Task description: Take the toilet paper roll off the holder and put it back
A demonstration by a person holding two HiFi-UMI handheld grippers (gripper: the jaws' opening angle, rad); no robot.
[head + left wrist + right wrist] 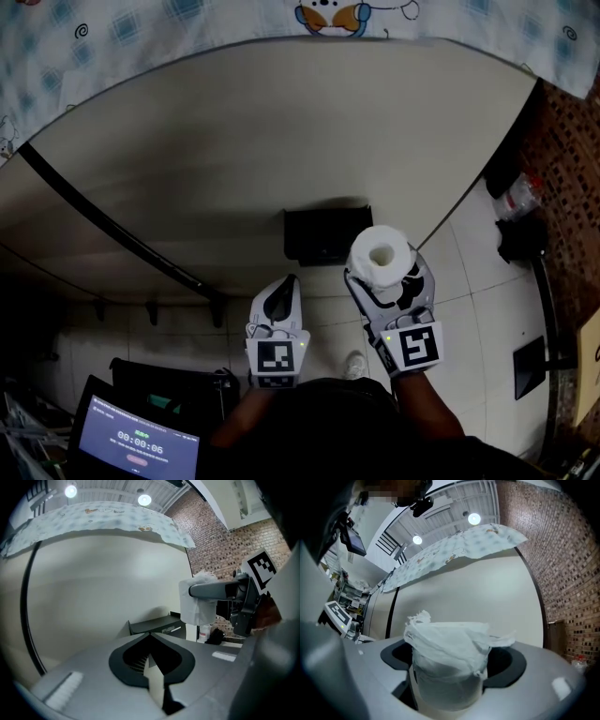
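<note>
Right gripper [384, 279] is clamping the toilet paper roll [378, 249] across its sides, jaws wide on it, just right of the black wall holder [323, 234] and off it. Roll is looking light, soft and crushable, with the outer sheet fraying loose. Best taken gently round the middle, leaving the core hole free. Left gripper [284, 287] is hanging empty, jaws together, just below-left of the holder, possibly crowding the approach. Plastic bottle [517, 195] is sitting well right of the holder.
</note>
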